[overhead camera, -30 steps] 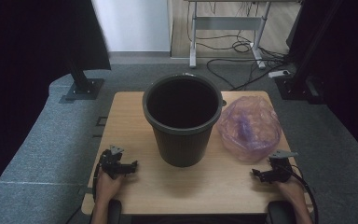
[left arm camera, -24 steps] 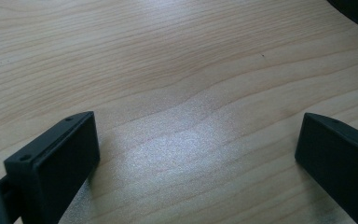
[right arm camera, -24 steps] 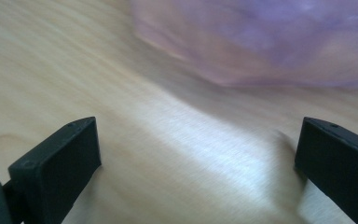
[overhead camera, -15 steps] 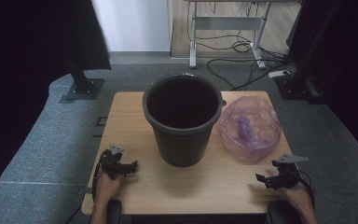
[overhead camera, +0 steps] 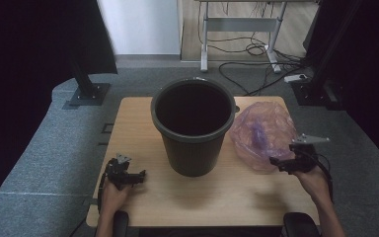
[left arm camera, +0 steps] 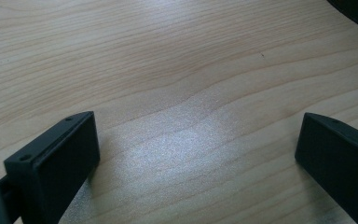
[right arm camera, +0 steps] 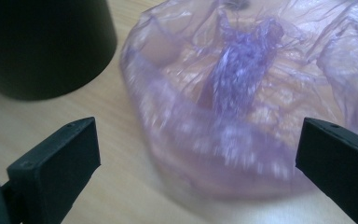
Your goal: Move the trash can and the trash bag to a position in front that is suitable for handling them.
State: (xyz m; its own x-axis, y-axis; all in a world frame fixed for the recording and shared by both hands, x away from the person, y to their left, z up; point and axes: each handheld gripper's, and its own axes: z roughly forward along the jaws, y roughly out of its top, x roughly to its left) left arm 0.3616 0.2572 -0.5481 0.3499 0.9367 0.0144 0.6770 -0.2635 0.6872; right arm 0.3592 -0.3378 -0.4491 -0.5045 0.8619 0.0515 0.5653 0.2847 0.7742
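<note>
Currently the left tongs [overhead camera: 128, 176] rest spread on the near-left worktop [overhead camera: 138, 123], well apart from the black bucket [overhead camera: 193, 126] at centre. Right of the bucket lies the purple plastic bag [overhead camera: 261, 133]; the right tongs [overhead camera: 288, 163], jaws spread, hover just beside its near-right edge, facing it, the nearer hand.

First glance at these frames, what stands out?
The big dark bucket standing upright mid-table, mouth open. Right of it lies a crumpled translucent purple plastic bag, with the right gripper open at its near edge. The left gripper sits open over bare wood at the table's near left.
</note>
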